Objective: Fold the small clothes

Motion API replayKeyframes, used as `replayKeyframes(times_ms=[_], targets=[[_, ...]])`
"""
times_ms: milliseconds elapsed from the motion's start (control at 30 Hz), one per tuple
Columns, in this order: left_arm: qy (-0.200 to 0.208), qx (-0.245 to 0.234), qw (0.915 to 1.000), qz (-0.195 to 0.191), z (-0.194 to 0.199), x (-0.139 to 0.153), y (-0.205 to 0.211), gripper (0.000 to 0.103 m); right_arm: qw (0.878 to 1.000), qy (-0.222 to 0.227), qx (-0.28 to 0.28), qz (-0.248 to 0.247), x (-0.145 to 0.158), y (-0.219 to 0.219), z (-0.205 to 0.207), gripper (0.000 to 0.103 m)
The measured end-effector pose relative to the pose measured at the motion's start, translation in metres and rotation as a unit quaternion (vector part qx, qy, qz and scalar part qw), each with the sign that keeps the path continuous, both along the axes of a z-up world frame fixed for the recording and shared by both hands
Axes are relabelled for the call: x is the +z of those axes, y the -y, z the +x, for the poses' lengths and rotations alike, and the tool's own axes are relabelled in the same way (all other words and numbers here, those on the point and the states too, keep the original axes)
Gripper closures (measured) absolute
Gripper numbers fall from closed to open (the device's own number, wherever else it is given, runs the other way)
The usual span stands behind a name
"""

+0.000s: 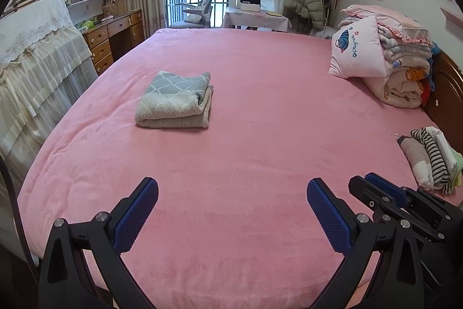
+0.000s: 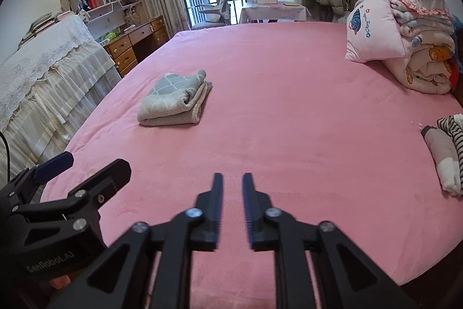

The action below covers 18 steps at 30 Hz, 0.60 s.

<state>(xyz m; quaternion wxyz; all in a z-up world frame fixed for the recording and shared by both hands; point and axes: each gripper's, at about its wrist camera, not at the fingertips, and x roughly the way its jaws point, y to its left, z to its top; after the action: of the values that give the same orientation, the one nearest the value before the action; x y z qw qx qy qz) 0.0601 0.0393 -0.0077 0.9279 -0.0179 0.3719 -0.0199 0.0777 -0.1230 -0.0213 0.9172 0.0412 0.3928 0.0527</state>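
Note:
A folded grey garment with a white lattice pattern [image 1: 175,100] lies on the pink bed [image 1: 246,152], left of the middle; it also shows in the right wrist view [image 2: 173,99]. A small pile of clothes, one striped black and white [image 1: 434,161], lies at the bed's right edge, also in the right wrist view [image 2: 447,155]. My left gripper [image 1: 233,210] is open wide and empty over the near part of the bed. My right gripper [image 2: 233,201] is nearly shut, a narrow gap between the pads, holding nothing. Each gripper shows in the other's view.
A stack of folded quilts and a pink pillow [image 1: 385,60] sits at the bed's far right, by the wooden headboard [image 1: 447,94]. A lace-covered piece of furniture [image 1: 37,54] stands left of the bed. A desk, shelves, a chair and a window are beyond.

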Motion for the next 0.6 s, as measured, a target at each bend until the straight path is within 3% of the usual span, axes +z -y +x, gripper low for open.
replayKeyframes(times_ms=[67,133,600], targets=[[-0.005,0.000,1.0000,-0.003,-0.005,0.000,0.001,0.001,1.000,0.001,-0.005,0.003,0.001,0.005,-0.007,0.072],[-0.010,-0.002,0.9999,-0.007,-0.011,0.000,0.004,0.001,1.000,-0.004,-0.011,0.016,-0.001,0.011,-0.014,0.069],[-0.008,0.000,1.0000,-0.006,-0.037,0.001,0.025,0.001,1.000,0.008,-0.027,-0.010,0.006,0.027,-0.043,0.065]])
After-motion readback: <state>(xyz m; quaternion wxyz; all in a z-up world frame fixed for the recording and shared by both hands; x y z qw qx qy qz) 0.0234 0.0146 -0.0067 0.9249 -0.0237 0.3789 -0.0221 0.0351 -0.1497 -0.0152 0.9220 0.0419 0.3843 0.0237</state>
